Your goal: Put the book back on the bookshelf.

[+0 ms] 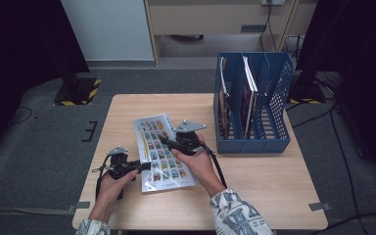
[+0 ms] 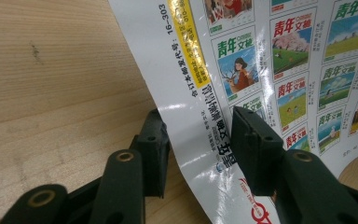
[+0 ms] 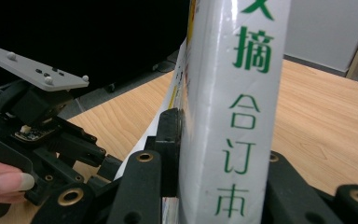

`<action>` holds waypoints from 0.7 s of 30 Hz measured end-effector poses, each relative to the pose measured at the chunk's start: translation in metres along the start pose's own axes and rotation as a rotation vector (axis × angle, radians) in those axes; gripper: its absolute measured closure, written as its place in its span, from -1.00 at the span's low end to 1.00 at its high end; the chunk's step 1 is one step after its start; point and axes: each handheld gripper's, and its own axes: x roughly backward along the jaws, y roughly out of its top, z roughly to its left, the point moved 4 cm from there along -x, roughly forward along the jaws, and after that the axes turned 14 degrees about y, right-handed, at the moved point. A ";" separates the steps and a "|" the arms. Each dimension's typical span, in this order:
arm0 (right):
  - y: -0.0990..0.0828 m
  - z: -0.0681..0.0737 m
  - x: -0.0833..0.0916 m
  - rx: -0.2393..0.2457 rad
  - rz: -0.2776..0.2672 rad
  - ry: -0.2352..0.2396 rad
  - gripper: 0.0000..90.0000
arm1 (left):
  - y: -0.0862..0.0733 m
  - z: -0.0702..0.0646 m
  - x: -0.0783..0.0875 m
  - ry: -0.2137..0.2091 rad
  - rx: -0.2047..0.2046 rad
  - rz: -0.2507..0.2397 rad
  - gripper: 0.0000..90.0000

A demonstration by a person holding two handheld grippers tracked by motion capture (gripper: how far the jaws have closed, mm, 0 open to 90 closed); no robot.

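Observation:
A thick white book (image 1: 162, 152) with rows of small colourful pictures on its cover lies on the wooden table (image 1: 259, 181). My right gripper (image 1: 165, 140) reaches in from the right and is shut on the book's spine (image 3: 233, 116), which stands upright between its jaws (image 3: 221, 140). At the book's near left corner is my left gripper (image 1: 145, 166). Its jaws (image 2: 200, 130) straddle the glossy edge of the book (image 2: 261, 70), one below and one on top, with a gap still showing, so it is open. The right gripper view also shows the left gripper (image 3: 42, 130).
A blue mesh file rack (image 1: 254, 105) holding a few books or folders stands at the table's back right, close to the right gripper. Bare tabletop lies to the left of the book and along the front edge.

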 end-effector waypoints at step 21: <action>0.002 0.005 0.004 0.026 0.066 0.029 0.51 | 0.005 -0.007 0.003 0.043 -0.059 -0.006 0.42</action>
